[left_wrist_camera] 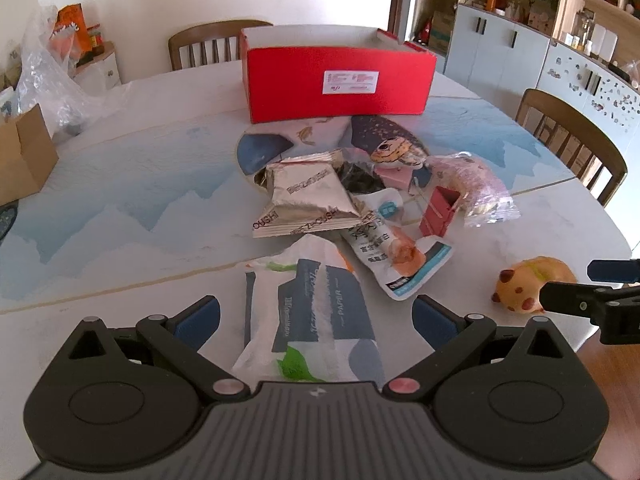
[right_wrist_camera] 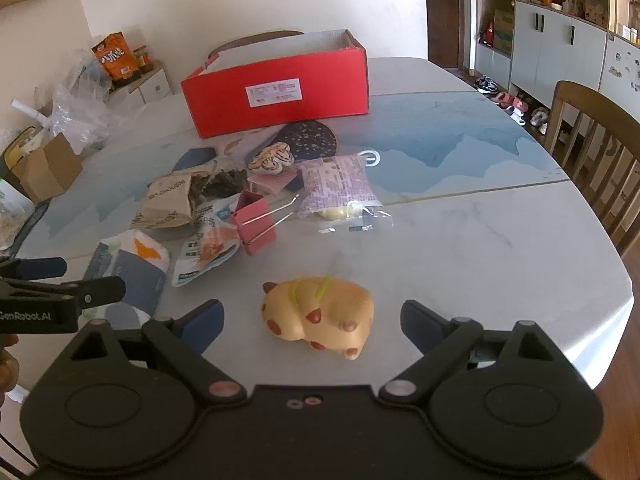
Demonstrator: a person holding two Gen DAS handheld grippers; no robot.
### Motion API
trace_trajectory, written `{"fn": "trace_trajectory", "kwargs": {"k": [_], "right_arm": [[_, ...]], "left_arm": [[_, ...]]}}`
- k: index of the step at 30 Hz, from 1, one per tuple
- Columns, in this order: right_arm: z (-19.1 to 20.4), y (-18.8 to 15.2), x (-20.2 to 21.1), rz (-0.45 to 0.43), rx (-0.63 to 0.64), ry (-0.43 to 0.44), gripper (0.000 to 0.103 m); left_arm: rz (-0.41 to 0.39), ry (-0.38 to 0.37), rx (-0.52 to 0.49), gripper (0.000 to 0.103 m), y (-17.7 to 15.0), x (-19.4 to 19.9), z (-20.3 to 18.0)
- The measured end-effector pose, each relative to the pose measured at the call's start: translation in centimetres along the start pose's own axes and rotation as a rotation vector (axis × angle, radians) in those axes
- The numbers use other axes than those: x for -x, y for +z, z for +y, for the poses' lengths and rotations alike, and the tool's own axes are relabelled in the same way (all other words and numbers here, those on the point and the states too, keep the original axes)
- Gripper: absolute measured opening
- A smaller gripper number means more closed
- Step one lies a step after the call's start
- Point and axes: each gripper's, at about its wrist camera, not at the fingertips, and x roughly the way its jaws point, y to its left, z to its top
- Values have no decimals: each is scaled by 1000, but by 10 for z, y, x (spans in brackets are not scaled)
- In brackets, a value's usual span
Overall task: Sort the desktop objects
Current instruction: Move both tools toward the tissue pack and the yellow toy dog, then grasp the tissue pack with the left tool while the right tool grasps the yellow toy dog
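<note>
Left gripper (left_wrist_camera: 316, 316) open, straddling tissue pack (left_wrist_camera: 312, 312) at the table's (left_wrist_camera: 120, 320) near edge, pads not touching. Right gripper (right_wrist_camera: 310, 320) wide, jaws barely easing in around squishy hamster toy (right_wrist_camera: 320, 316), no contact; red box (right_wrist_camera: 276, 92) behind pile. Risk: soft toy squirts sideways if pads land off-center, or tissue wrapper slips.

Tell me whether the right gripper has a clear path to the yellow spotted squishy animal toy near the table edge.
Probably yes. The right gripper has its jaws wide apart, not touching the yellow spotted squishy animal toy, which lies alone on bare white marble-look table, between them.
</note>
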Motion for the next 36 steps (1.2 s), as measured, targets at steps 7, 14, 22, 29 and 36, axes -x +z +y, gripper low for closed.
{"fn": "trace_trajectory", "kwargs": {"k": [7, 14, 22, 29, 36], "right_arm": [[-2, 3, -19, 37, -8, -15, 91], [-2, 3, -37, 98, -27, -31, 84], [1, 2, -44, 131, -48, -37, 75], [6, 2, -39, 123, -73, -70, 72], [18, 6, -28, 83, -96, -101, 70]], "left_arm": [[43, -8, -4, 102, 0, -23, 5], [85, -29, -17, 79, 0, -37, 8], [73, -60, -65, 55, 1, -35, 11], [46, -98, -81, 35, 4, -28, 19], [9, -154, -114, 27, 8, -19, 29]]}}
